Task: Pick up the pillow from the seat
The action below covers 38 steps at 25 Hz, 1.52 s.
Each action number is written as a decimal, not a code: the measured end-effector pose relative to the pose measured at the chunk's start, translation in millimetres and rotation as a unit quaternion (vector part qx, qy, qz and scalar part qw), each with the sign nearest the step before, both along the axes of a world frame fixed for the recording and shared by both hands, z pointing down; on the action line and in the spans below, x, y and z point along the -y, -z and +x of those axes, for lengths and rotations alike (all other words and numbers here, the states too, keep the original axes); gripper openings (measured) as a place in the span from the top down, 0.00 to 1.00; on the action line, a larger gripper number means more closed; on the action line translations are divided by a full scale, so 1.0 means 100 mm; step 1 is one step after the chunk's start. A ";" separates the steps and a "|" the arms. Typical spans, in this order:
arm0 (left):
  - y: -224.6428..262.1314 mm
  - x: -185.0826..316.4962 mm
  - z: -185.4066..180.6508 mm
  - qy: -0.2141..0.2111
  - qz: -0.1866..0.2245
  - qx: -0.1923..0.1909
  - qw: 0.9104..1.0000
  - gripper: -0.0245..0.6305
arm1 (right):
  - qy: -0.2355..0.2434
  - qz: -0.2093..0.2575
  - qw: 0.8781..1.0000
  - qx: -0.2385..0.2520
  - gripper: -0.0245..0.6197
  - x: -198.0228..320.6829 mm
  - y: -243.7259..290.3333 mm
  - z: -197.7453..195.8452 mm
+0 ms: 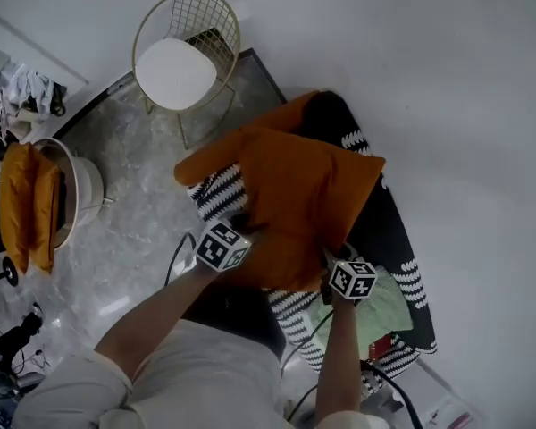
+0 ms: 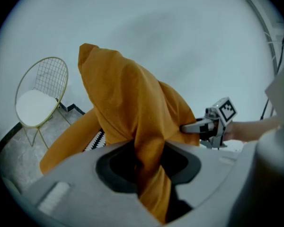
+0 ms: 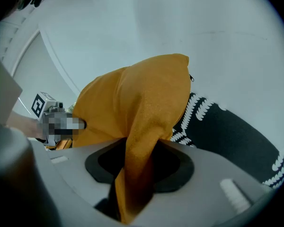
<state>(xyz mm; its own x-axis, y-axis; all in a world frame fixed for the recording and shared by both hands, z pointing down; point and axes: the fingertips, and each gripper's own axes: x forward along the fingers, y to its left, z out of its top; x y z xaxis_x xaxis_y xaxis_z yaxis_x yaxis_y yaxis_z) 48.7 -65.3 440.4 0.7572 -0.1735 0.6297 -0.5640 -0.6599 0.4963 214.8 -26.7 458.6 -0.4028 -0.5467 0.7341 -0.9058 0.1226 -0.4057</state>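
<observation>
The orange pillow [image 1: 308, 204] was held up in the air above the seat [image 1: 389, 226], a long dark bench partly draped with a black-and-white patterned throw [image 1: 219, 193]. Whether any corner of the pillow touched the seat could not be told.

Both tongs were clenched on the pillow's near edge. The left gripper [image 2: 149, 171] had a bunched fold of the orange cover pinched between its 2 jaws, with the loose end of the fold hanging down through them. The right gripper [image 3: 137, 174] gripped a similar fold of the same edge, further toward the seat's right end. Each gripper pointed downward toward the seat, with the pillow's body rising beyond its jaws.

A further strip of orange fabric [image 1: 210, 157] showed behind the pillow, over the seat's left part; whether it belonged to the same pillow could not be told. A pale green cloth [image 1: 391, 309] lay on the seat's near end. A gold wire chair [image 1: 186, 50] with a white pad stood on the marble floor [image 1: 134, 213] beyond the seat's left side.
</observation>
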 end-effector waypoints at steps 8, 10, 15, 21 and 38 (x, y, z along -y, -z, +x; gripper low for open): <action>0.66 -0.13 0.11 -0.053 0.027 -0.019 0.998 0.76 | -0.045 0.036 0.998 -0.011 0.72 -0.29 0.69 0.06; 0.80 -0.16 0.16 -0.068 0.034 -0.023 0.997 0.76 | -0.060 0.042 0.997 -0.014 0.72 -0.38 0.82 0.08; 1.13 -0.23 0.32 -0.106 0.049 -0.034 0.993 0.76 | -0.101 0.057 0.993 -0.017 0.71 -0.60 1.12 0.19; 1.47 -0.42 0.48 -0.151 0.068 -0.051 0.985 0.76 | -0.140 0.081 0.987 -0.022 0.71 -0.90 1.46 0.28; 2.10 -1.53 0.60 -0.203 0.119 -0.076 0.969 0.75 | -0.214 0.138 0.966 -0.047 0.71 -2.23 2.06 0.26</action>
<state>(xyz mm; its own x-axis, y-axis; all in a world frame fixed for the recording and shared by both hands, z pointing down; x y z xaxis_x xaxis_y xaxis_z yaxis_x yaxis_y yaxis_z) 108.9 87.5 230.3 0.8744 0.0314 0.4842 -0.1668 -0.9176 0.3608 240.5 195.9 252.3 -0.0355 -0.8280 0.5595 -0.9290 -0.1789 -0.3238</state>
